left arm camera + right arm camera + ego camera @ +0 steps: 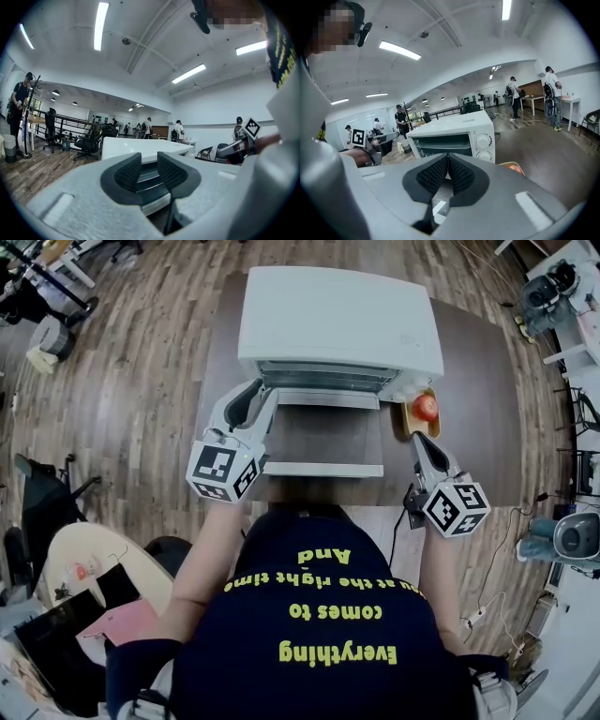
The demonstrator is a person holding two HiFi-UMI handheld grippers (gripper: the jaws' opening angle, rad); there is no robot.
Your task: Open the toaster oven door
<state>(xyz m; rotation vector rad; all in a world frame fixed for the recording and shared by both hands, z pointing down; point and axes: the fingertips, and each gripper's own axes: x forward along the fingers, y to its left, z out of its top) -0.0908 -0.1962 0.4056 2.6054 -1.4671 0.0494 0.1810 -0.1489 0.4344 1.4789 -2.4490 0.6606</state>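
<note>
Table [478, 381]: dark top, ahead of and under both grippers.

Toaster oven [337, 320]: white, ahead of both grippers, front facing the person. Control knobs sit on the side nearer the right gripper [419, 439].

Door [323, 439]: already folded down flat toward the person, lying between the two grippers. Judged: the opening looks done, with nothing left to pull.

Handle [323, 470]: pale bar along the door's near edge, long axis side to side. It lies inboard of both grippers and behind their tips, level with their bodies. The left end is just beside the left gripper's marker cube, so the left hand is the nearer one.

Left gripper [149, 161]: tips by the oven's front left corner, pointing into the open front. Jaws stand a narrow gap apart with nothing between them, only the oven seen beyond.

Right gripper [447, 159]: just beside the door's right edge, pads closed together at the tips, gripping nothing.

Containers:
- Oven cavity [440, 143]: wire rack visible, no food seen inside as far as the right gripper view reaches.
- Small wooden tray [410, 423]: just ahead of the right gripper's tips, beside the oven's right front corner. It holds one red round fruit [426, 408].
</note>
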